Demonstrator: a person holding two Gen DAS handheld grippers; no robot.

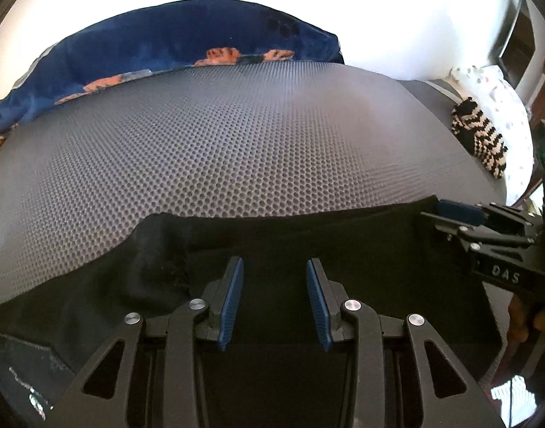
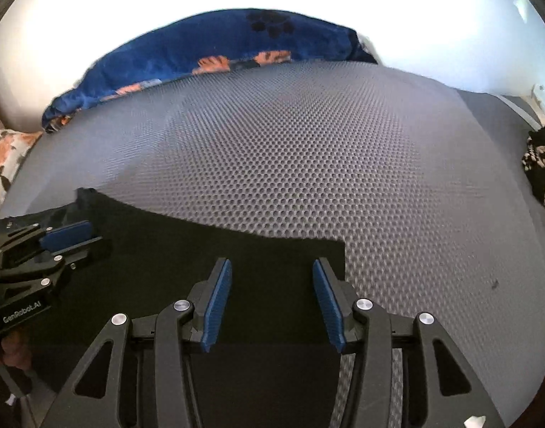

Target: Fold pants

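Observation:
Black pants (image 1: 308,235) lie flat on the grey honeycomb mat (image 1: 236,135), near the front edge. In the right wrist view the pants (image 2: 208,246) show a straight far edge and a square right corner. My left gripper (image 1: 275,267) is open and empty, just above the pants. My right gripper (image 2: 272,267) is open and empty over the pants' right part. The right gripper also shows at the right of the left wrist view (image 1: 450,214), at the pants' far right corner. The left gripper shows at the left of the right wrist view (image 2: 76,239).
A blue blanket (image 1: 172,42) with orange patches lies along the mat's far edge. A black-and-white knitted item (image 1: 482,139) sits at the right, by a white dotted cloth (image 1: 504,96). A floral fabric (image 2: 5,157) lies at the left. The mat (image 2: 325,149) beyond the pants is bare.

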